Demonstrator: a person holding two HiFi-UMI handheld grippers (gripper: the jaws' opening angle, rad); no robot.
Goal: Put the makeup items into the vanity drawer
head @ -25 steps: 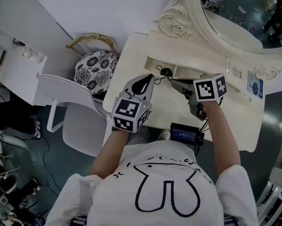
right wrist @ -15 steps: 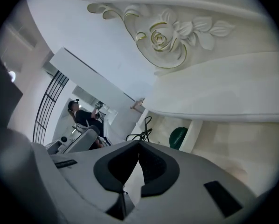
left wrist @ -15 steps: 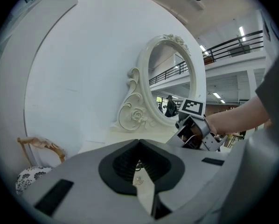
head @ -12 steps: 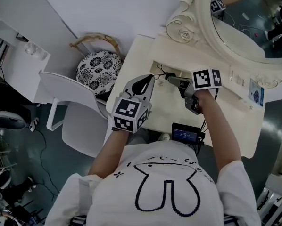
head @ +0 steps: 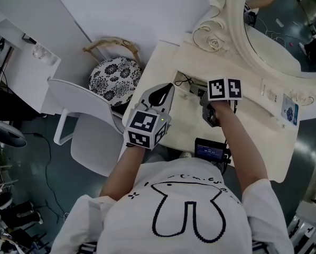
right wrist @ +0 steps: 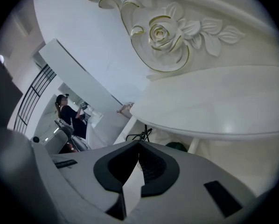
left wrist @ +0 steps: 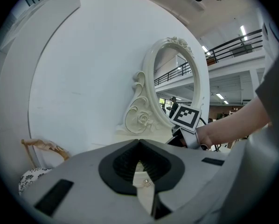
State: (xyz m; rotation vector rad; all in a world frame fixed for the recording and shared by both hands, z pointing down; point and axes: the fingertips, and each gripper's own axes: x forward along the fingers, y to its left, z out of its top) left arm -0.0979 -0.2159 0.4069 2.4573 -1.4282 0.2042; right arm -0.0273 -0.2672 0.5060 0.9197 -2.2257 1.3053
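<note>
The cream vanity table [head: 253, 136] has a drawer [head: 192, 84] standing open at its back left, under the mirror frame. A black cord [head: 185, 80] lies in it, and the right gripper view shows the black cord [right wrist: 142, 135] beside a dark green item [right wrist: 177, 147]. My right gripper [head: 201, 95] is shut and points down at the drawer's opening, with nothing seen between its jaws [right wrist: 139, 143]. My left gripper [head: 165, 89] hovers over the table's left edge, just left of the drawer. Its jaws [left wrist: 139, 141] meet at the tip and hold nothing.
An ornate oval mirror [head: 274, 41] with a carved rose [right wrist: 167, 34] rises behind the drawer. A black device [head: 211, 151] sits at the table's front edge and a small box [head: 288, 110] at the right. A white chair [head: 79, 120] and a patterned stool [head: 115, 81] stand to the left.
My right gripper has moved left and down, from over the tabletop to the drawer's opening. The left gripper has stayed about where it was.
</note>
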